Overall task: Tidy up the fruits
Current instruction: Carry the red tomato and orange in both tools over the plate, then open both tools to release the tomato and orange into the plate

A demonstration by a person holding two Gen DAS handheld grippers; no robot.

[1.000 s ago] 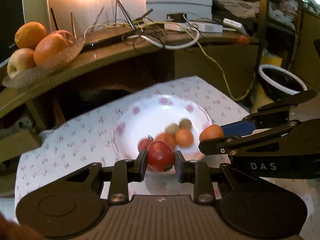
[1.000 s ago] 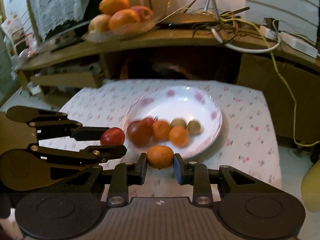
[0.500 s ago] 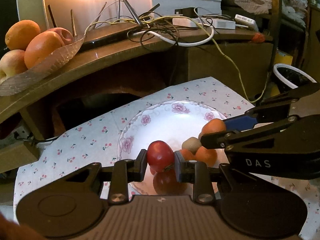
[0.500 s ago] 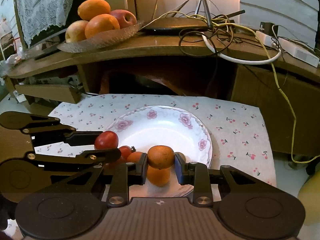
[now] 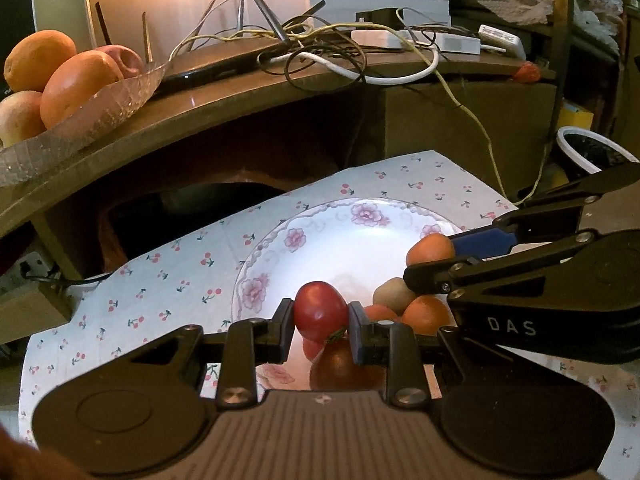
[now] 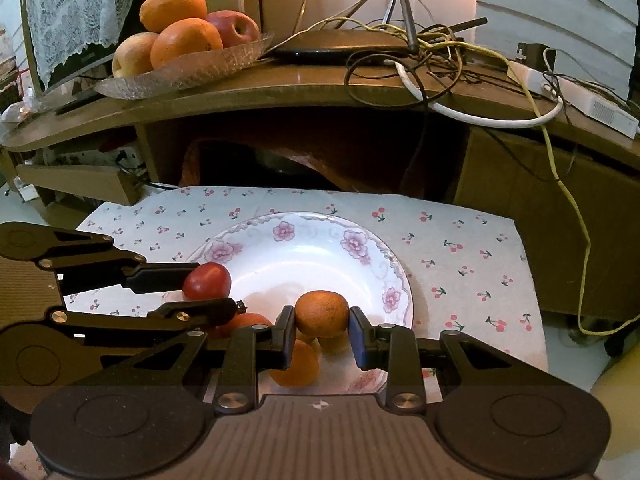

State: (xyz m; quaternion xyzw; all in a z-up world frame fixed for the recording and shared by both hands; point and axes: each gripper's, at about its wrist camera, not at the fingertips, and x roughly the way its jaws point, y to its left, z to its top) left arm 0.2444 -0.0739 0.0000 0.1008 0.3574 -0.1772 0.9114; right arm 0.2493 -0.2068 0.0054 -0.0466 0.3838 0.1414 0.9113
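My left gripper is shut on a red tomato, held over the near part of a white flowered plate. From the right wrist view the same tomato shows at the left, over the plate's rim. My right gripper is shut on a small orange above the plate; it enters the left wrist view from the right with that orange. Several small fruits lie on the plate below both grippers, among them an orange one, a pale one and a dark red one.
The plate rests on a cherry-print cloth. Behind it stands a wooden desk with a glass dish of oranges and apples, a router and tangled cables. A white-rimmed bin sits at the right.
Both grippers moved forward over the plate with their fruits still held. The plate and its loose fruits now lie nearer and lower in both views.
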